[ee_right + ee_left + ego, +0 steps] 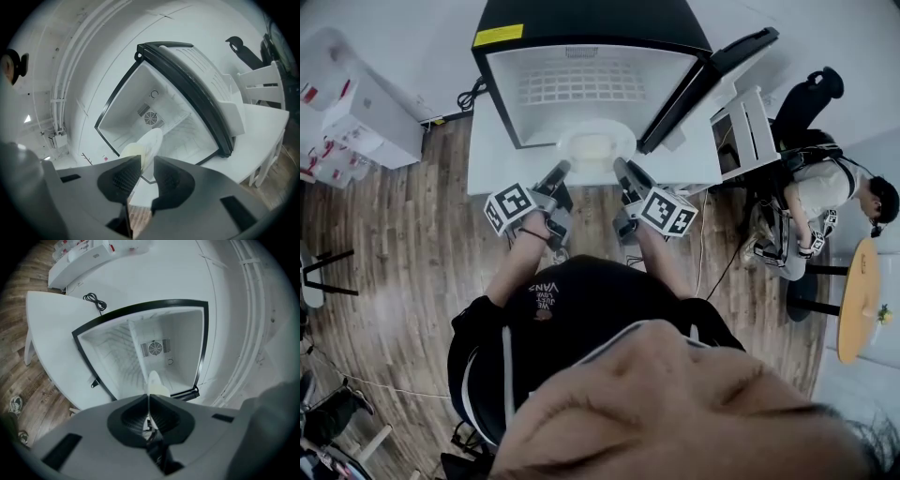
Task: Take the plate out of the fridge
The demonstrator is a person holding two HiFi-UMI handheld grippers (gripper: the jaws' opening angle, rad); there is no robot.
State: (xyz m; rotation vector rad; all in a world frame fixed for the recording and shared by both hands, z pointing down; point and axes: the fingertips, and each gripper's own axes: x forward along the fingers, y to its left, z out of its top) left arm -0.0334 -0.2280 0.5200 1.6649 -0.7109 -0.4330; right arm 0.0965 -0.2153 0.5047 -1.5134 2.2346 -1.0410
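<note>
White, with a pale cream centre: plate [595, 147] carried between the two tools, right at the open mouth of the fridge [581, 37] and just past both sets of tips. Clamped on its near-left rim by the left hand-held gripper [562, 167], jaws almost fully together on the thin edge. Seen from the left gripper view as a narrow upright sliver [154, 385] rising straight out of the left hand-held gripper [149, 397], with the white fridge interior [187, 348] and its round fan grille [155, 348] farther ahead. Gripped on the opposite rim by the right hand-held gripper [619, 164], jaws about half apart with the rim caught between the pads. Shown in the right gripper view tilted and broadside [143, 147], directly ahead of the right hand-held gripper [146, 159], in front of the fridge cavity [136, 108] and fan grille [150, 117]. Swung wide open to the right of that tool: black-edged fridge door [201, 89]. Underneath the fridge, a white bench [487, 159]; below both tools, wood floor [394, 244].
</note>
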